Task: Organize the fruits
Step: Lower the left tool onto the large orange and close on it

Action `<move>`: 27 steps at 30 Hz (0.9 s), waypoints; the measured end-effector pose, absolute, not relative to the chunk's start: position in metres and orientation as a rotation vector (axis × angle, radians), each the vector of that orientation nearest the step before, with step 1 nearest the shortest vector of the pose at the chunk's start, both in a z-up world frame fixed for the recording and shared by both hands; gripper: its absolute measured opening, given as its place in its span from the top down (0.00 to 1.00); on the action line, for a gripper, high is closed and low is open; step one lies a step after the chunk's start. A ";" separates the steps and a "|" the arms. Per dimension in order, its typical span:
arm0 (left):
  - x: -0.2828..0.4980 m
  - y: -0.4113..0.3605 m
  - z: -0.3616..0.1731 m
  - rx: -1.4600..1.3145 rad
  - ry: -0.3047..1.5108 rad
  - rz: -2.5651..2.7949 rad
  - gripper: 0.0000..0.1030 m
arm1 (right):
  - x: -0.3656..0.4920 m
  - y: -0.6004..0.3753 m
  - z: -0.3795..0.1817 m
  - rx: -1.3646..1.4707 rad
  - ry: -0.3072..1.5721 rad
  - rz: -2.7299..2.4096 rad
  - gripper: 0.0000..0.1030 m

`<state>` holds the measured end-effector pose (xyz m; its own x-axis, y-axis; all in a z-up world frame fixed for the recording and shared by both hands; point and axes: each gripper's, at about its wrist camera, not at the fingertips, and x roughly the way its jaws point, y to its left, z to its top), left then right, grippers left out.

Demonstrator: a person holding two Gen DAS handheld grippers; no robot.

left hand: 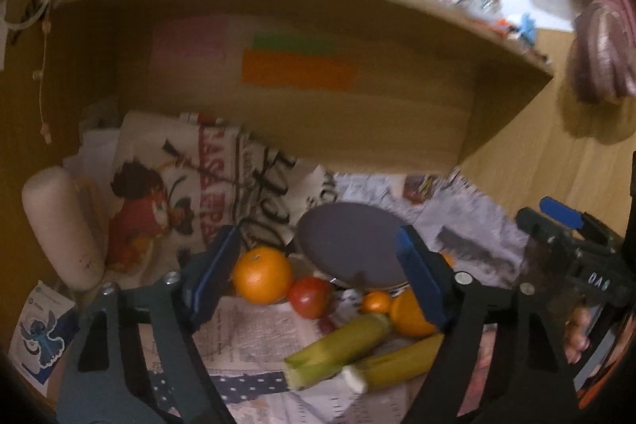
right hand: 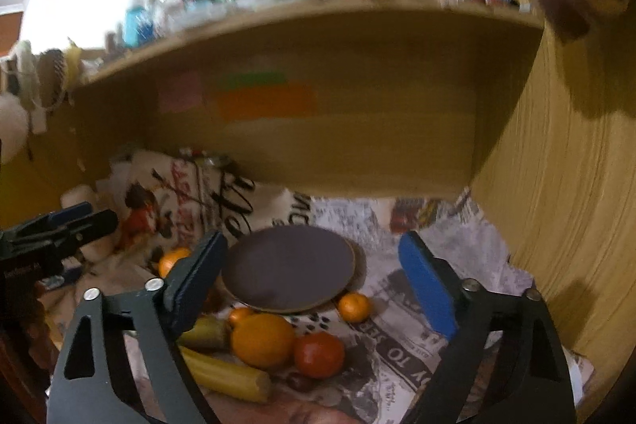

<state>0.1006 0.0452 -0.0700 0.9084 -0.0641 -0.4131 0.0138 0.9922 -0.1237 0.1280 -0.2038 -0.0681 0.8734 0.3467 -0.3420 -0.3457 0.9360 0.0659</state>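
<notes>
A wooden shelf hangs over the newspaper-covered surface. A dark plate lies on the paper, bare. In front of it cluster the fruit: two corn cobs, oranges, a tomato, small mandarins. Left gripper and right gripper hover above with fingers apart, gripping nothing.

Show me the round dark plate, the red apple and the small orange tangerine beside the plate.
Round dark plate [right hand: 288, 267], right wrist view, bare centre of its face.
Red apple [right hand: 319, 354], right wrist view, middle of its skin.
Small orange tangerine [right hand: 355, 306], right wrist view, its centre.
</notes>
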 end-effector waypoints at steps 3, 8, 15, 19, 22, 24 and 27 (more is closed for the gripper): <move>0.116 0.058 -0.085 -0.126 0.489 -0.030 0.25 | 0.146 -0.208 -0.078 -0.013 0.422 0.356 0.26; 0.143 0.075 -0.107 -0.143 0.594 -0.021 0.27 | 0.173 -0.217 -0.095 -0.009 0.558 0.384 0.37; 0.178 0.086 -0.130 -0.135 0.709 -0.026 0.27 | 0.189 -0.217 -0.115 -0.028 0.673 0.399 0.39; 0.198 0.086 -0.142 -0.131 0.761 -0.034 0.27 | 0.194 -0.215 -0.124 -0.015 0.723 0.412 0.39; 0.212 0.088 -0.151 -0.134 0.803 -0.031 0.27 | 0.192 -0.214 -0.129 -0.009 0.749 0.417 0.39; 0.220 0.090 -0.157 -0.141 0.827 -0.024 0.27 | 0.190 -0.213 -0.133 -0.003 0.766 0.419 0.39; 0.229 0.093 -0.164 -0.181 0.854 -0.037 0.26 | 0.188 -0.211 -0.136 -0.001 0.781 0.418 0.39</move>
<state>0.2294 0.0932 -0.1636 0.6576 -0.1048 -0.7461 -0.0401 0.9840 -0.1736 0.1878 -0.2110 -0.1361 0.6330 0.3650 -0.6827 -0.3656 0.9183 0.1520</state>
